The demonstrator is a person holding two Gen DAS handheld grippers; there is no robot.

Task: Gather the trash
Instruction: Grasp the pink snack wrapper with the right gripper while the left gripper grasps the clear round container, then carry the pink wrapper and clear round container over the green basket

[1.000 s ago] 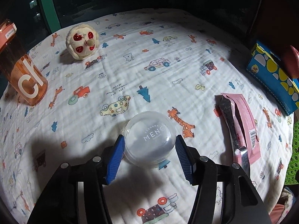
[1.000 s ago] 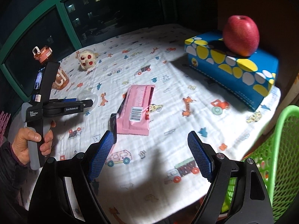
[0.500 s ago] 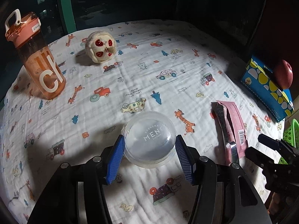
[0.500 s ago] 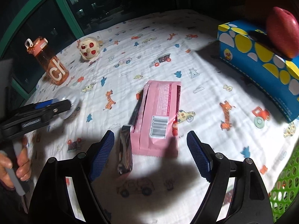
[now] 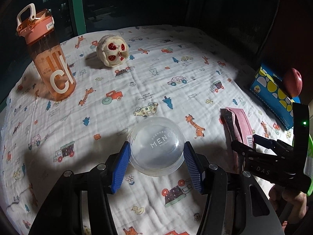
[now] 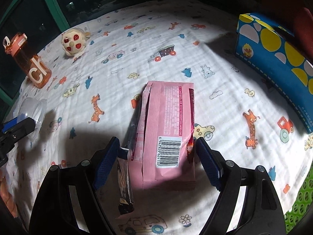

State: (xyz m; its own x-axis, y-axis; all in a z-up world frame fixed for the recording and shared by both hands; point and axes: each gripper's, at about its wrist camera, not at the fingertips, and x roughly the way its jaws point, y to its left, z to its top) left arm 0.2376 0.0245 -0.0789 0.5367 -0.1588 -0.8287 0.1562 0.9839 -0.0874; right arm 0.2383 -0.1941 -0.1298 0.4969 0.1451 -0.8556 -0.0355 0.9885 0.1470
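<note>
A clear plastic dome lid point(image 5: 156, 146) marked "MENG" sits between the blue pads of my left gripper point(image 5: 155, 165), which is shut on it just above the patterned cloth. The lid also shows in the right wrist view point(image 6: 33, 111). A pink snack wrapper point(image 6: 168, 133) with a barcode lies flat on the cloth, a dark foil strip point(image 6: 125, 176) beside it. My right gripper point(image 6: 158, 162) is open, its pads either side of the wrapper's near end without touching. The wrapper point(image 5: 240, 125) and right gripper point(image 5: 252, 145) also show in the left wrist view.
An orange water bottle point(image 5: 49, 58) stands far left. A plush toy point(image 5: 113, 51) lies at the back. A blue dotted box point(image 6: 273, 51) with a red apple point(image 5: 292, 82) on it stands at right. A green mesh basket point(image 6: 299, 207) is off the table's right edge.
My right gripper moved forward and down until its open pads straddle the pink wrapper. My left gripper rose with the lid held in it.
</note>
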